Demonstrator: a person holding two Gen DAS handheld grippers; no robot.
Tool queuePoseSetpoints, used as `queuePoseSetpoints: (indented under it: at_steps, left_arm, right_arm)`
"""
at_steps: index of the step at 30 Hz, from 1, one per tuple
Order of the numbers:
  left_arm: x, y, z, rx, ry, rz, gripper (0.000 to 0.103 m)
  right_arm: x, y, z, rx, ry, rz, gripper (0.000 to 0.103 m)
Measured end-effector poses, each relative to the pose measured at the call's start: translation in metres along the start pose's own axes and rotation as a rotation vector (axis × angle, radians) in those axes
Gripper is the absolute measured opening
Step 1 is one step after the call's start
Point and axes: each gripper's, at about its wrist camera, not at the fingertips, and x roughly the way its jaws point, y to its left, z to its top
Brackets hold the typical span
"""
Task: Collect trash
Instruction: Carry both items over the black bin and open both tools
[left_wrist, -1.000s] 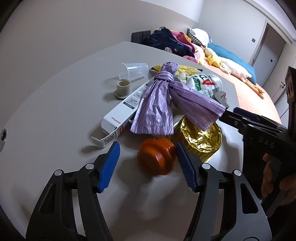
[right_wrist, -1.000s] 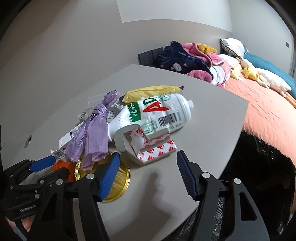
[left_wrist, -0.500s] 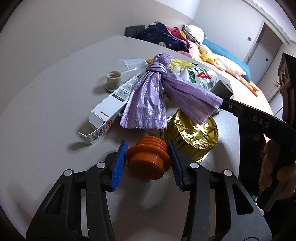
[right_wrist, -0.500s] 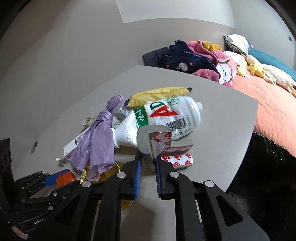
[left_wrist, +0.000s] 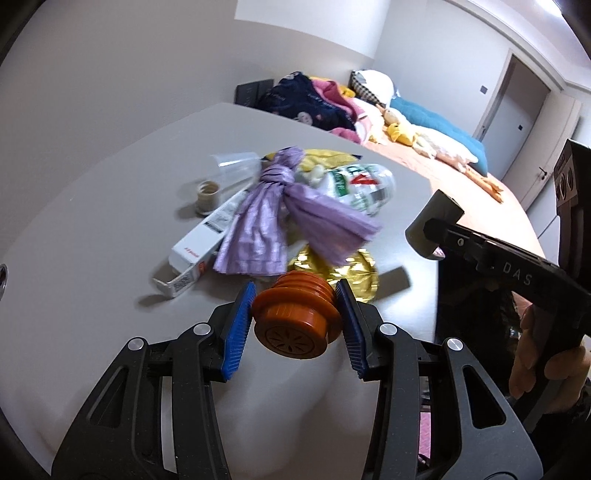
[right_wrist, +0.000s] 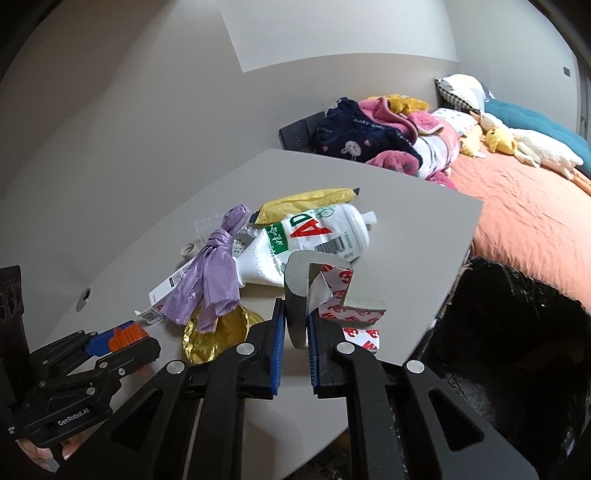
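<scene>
My left gripper (left_wrist: 295, 315) is shut on an orange ribbed cap (left_wrist: 295, 319) and holds it just above the grey table (left_wrist: 92, 229). My right gripper (right_wrist: 295, 332) is shut on a grey foam tape strip with red-and-white backing (right_wrist: 299, 288), lifted off the table; it shows in the left wrist view (left_wrist: 434, 225) too. The trash pile holds a knotted purple bag (left_wrist: 273, 218), a white bottle (right_wrist: 314, 240), a gold foil dish (left_wrist: 343, 269), a white carton (left_wrist: 207, 236) and a yellow wrapper (right_wrist: 306, 199).
A clear plastic cup (left_wrist: 232, 166) and a small tape roll (left_wrist: 207, 192) lie at the pile's far side. A black bag opening (right_wrist: 517, 332) gapes beside the table's right edge. A bed with clothes and plush toys (right_wrist: 498, 147) lies beyond.
My left gripper closed on the orange cap and raised it. My right gripper closed on the foam tape strip and lifted it off the table.
</scene>
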Motion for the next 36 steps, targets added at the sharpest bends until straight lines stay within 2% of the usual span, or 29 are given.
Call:
queuePoseSetpoints:
  at_steps: [18, 36]
  left_arm:
    - [-0.003, -0.08, 0.003, 0.085, -0.016, -0.092, 0.044]
    - [0.009, -0.168, 0.007, 0.215, 0.006, -0.198, 0.044]
  right_arm:
    - [-0.071, -0.042, -0.014, 0.051, -0.082, -0.047, 0.013]
    - [-0.131, -0.111, -0.032, 0.141, -0.144, -0.143, 0.013]
